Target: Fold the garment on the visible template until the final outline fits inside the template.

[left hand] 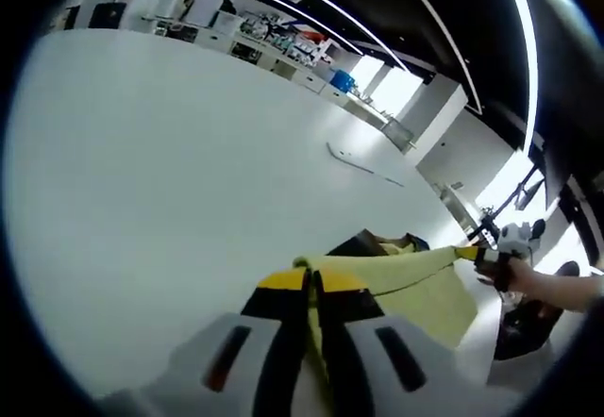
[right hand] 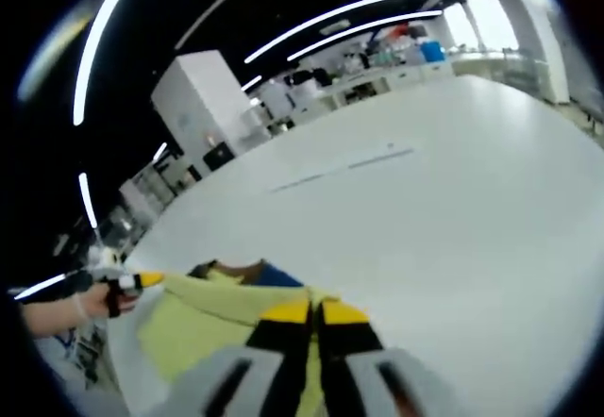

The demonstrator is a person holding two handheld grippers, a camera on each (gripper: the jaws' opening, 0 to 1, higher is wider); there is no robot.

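Note:
A pale yellow garment (left hand: 425,280) with a dark collar (left hand: 363,243) is stretched in the air above the white table (left hand: 170,181). My left gripper (left hand: 312,280) is shut on one edge of it, the yellow-tipped jaws pressed together over the cloth. My right gripper (left hand: 472,254) holds the opposite end, a hand behind it. In the right gripper view my right gripper (right hand: 314,313) is shut on the yellow garment (right hand: 193,327), and my left gripper (right hand: 142,280) pinches the far end. A thin template line (left hand: 363,164) (right hand: 344,170) is marked on the table.
The white table (right hand: 453,219) spreads wide under the garment. Benches with equipment (left hand: 283,44) line the far side. A white cabinet (right hand: 203,101) and shelving stand beyond the table edge. Bright windows (right hand: 528,21) lie behind.

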